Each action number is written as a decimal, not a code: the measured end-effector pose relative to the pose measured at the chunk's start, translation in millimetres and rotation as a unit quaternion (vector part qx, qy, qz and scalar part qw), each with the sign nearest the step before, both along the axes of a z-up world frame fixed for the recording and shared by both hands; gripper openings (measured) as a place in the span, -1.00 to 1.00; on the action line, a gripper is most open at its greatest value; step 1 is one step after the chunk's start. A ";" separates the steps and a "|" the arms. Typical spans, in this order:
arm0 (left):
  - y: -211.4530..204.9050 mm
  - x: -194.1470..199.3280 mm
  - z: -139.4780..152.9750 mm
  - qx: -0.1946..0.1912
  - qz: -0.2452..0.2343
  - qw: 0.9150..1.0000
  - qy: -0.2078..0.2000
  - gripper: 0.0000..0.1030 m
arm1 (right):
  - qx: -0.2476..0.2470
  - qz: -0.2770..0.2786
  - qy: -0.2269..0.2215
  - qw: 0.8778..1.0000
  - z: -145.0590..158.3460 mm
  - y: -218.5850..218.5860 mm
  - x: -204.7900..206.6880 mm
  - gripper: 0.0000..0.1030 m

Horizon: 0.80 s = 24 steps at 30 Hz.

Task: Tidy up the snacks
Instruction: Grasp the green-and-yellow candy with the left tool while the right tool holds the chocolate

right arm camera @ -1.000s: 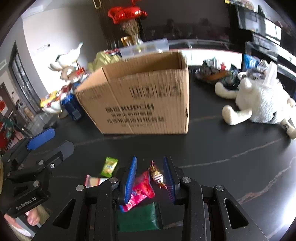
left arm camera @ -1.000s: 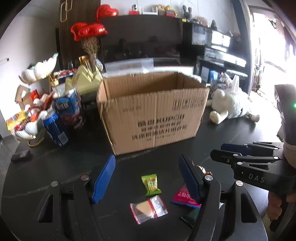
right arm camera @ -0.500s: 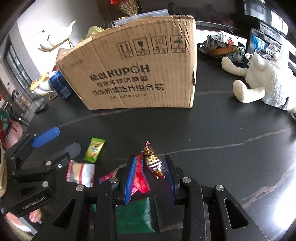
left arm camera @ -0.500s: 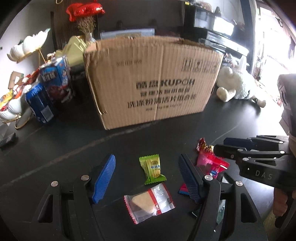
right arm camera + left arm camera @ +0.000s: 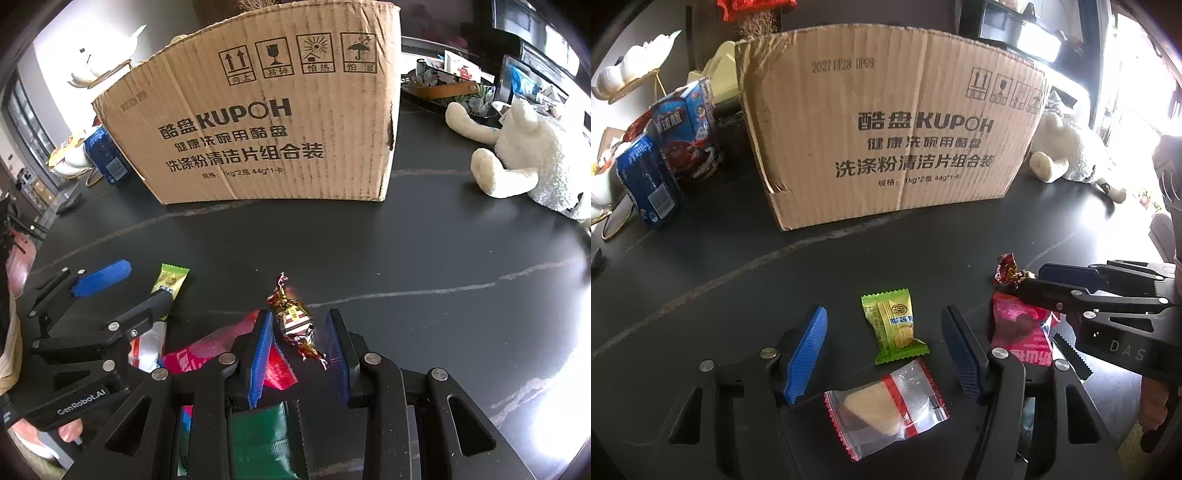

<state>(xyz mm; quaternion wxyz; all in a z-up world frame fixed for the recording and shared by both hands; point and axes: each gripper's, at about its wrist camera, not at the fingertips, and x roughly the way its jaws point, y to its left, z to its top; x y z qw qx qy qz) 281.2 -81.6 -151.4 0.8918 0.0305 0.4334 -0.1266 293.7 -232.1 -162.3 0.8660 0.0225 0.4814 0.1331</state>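
Observation:
Loose snacks lie on the black table in front of a cardboard box point(image 5: 886, 125), also in the right wrist view point(image 5: 266, 110). My left gripper point(image 5: 882, 354) is open, low over the table, with a green candy packet point(image 5: 894, 325) between its fingers and a clear packet with a pale biscuit point(image 5: 886, 406) just behind. My right gripper point(image 5: 299, 350) is open around a red-and-gold twisted candy point(image 5: 295, 321), which also shows in the left wrist view point(image 5: 1008, 273). A pink packet point(image 5: 221, 354) and a dark green packet point(image 5: 262, 443) lie under the right gripper.
Blue snack boxes point(image 5: 665, 158) and a white dish on a gold stand point(image 5: 631, 77) sit left of the box. A white plush toy point(image 5: 524, 162) lies to the right. A tray of items point(image 5: 443, 88) stands behind it.
Both grippers have dropped lower and moved forward toward the box. The green packet now lies between the left fingers and the twisted candy between the right fingers. Both stay open.

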 end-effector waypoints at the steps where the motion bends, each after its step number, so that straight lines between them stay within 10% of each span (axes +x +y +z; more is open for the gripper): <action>1: -0.1 1.2 -1.2 -0.002 0.000 1.000 0.003 0.16 | 0.000 0.001 0.000 1.000 -0.7 0.6 0.4 -0.40; 24: 3.4 4.9 -11.4 -0.011 0.003 1.000 0.009 -0.49 | -0.014 0.007 -0.022 1.000 0.1 9.0 -1.1 -0.53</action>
